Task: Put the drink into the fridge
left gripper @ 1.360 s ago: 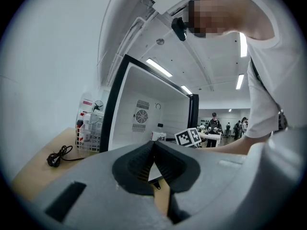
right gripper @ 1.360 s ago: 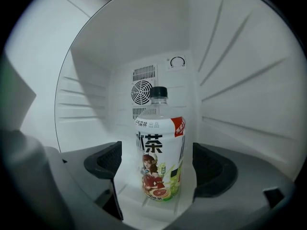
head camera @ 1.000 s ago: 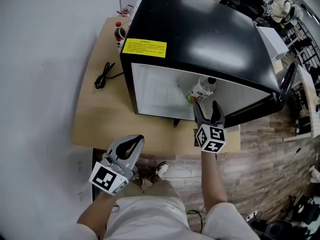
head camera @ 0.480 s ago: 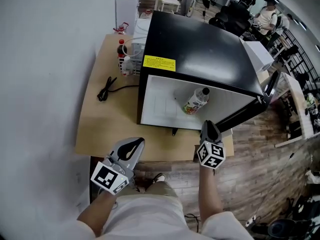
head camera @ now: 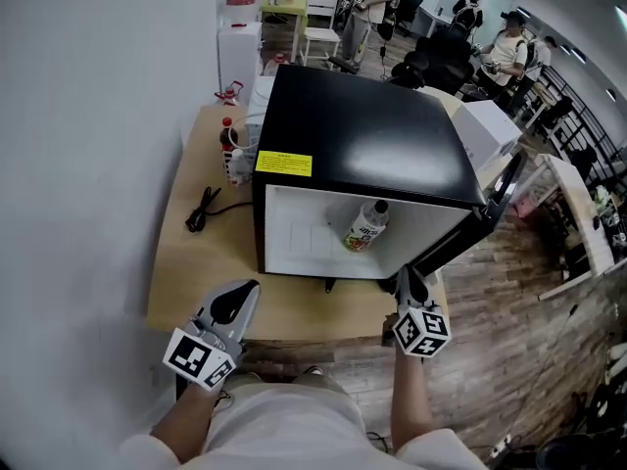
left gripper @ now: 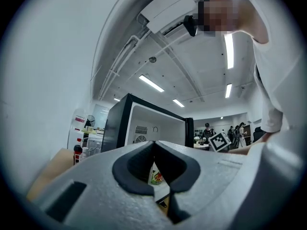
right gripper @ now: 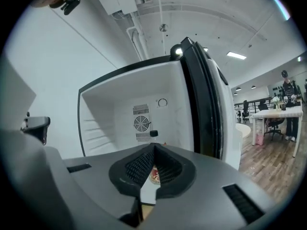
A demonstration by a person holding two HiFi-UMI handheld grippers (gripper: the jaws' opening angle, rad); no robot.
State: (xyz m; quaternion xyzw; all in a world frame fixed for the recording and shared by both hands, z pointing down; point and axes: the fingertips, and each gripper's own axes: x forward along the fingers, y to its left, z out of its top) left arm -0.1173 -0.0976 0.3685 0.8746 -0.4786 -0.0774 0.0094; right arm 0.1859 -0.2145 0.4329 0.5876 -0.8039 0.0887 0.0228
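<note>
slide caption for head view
Drink bottle inside the open fridge; left hand-held gripper shut, right hand-held gripper just closed, both empty

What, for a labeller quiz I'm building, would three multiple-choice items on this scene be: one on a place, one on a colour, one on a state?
1. Where is the white-capped bottle relative to the fridge?
A. On top
B. Inside
C. Underneath

2. What colour is the sticker on the fridge's top?
A. Blue
B. Green
C. Yellow

3. How is the fridge's door?
A. Swung open
B. Shut
C. Taken off

Answers:
1 B, the bottle sits within the white interior.
2 C, the label at the top's front edge is yellow.
3 A, the door stands out at the right and the interior shows.
</note>
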